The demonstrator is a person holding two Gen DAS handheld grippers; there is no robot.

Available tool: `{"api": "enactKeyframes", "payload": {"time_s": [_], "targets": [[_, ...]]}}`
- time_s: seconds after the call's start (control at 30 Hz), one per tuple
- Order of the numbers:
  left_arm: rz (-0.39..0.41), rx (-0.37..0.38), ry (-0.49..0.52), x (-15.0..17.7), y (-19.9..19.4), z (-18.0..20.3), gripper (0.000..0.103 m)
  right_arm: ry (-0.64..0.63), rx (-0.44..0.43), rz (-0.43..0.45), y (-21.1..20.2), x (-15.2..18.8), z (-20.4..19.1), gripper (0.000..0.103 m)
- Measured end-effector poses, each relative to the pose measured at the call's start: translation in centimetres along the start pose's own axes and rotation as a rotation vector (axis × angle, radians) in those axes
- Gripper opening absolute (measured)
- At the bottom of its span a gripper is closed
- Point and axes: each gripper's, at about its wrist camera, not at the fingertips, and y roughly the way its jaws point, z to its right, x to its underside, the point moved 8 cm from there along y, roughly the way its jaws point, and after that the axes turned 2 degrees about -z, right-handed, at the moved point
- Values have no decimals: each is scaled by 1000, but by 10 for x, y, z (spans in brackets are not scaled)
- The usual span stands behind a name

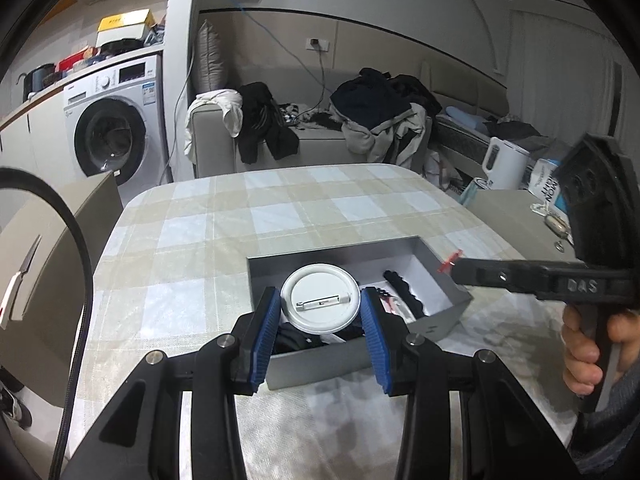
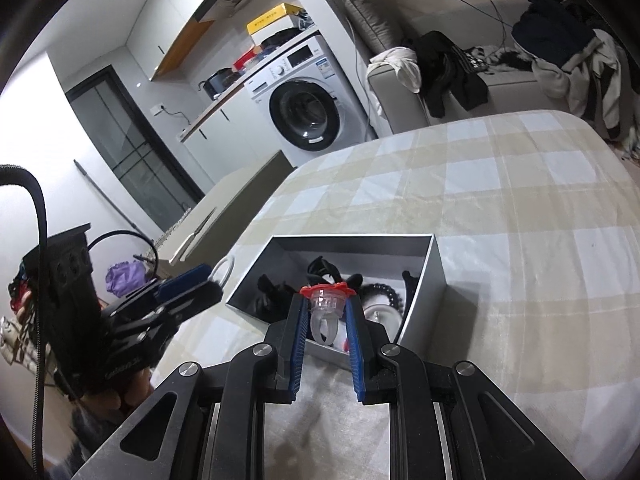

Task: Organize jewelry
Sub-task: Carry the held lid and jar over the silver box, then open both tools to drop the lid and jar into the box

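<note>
The round white pin badge (image 1: 319,298) sits between the blue ribbed pads of the left tool (image 1: 319,312), back face toward the camera, with its metal pin clasp (image 1: 322,303) visible across the middle. The left tool is clenched on the badge at opposite points of its rim, and holds it above the near end of the grey box (image 1: 440,270). The badge appears to be a thin, rigid disc, light, with a smooth edge that could slip or pivot between the pads; a grip across the full diameter, as here, is the stable one. Keep the pads clear of the clasp.

The right tool (image 2: 327,312) grasps a clear plastic ring (image 2: 326,312) with a red, petal-edged top (image 2: 328,290). The pads press on the ring's moulded body just below the red collar, with the open band hanging toward the camera. The ring looks hard, light and glossy, so moderate pressure should suffice; the thin band is probably the weak point.

Just ahead of both tools, the box is a shallow, open rectangle with matte grey walls and a pale floor. It contains dark items: a black beaded bracelet (image 2: 380,292) and black soft pieces (image 2: 272,294) that cannot be identified.

The box rests on a worktop (image 2: 520,200) covered with a beige and white checked cloth of soft, slightly wrinkled texture.
</note>
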Motion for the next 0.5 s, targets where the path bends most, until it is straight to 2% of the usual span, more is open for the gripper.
{"api": "enactKeyframes", "payload": {"time_s": [0.17,0.5], "targets": [[-12,-26,-22,3,8,-7,35,18,-2,-9,4,2,6,18],[-21,-44,23,5,16,0,35,18,7,-37,11,6,10,19]]}}
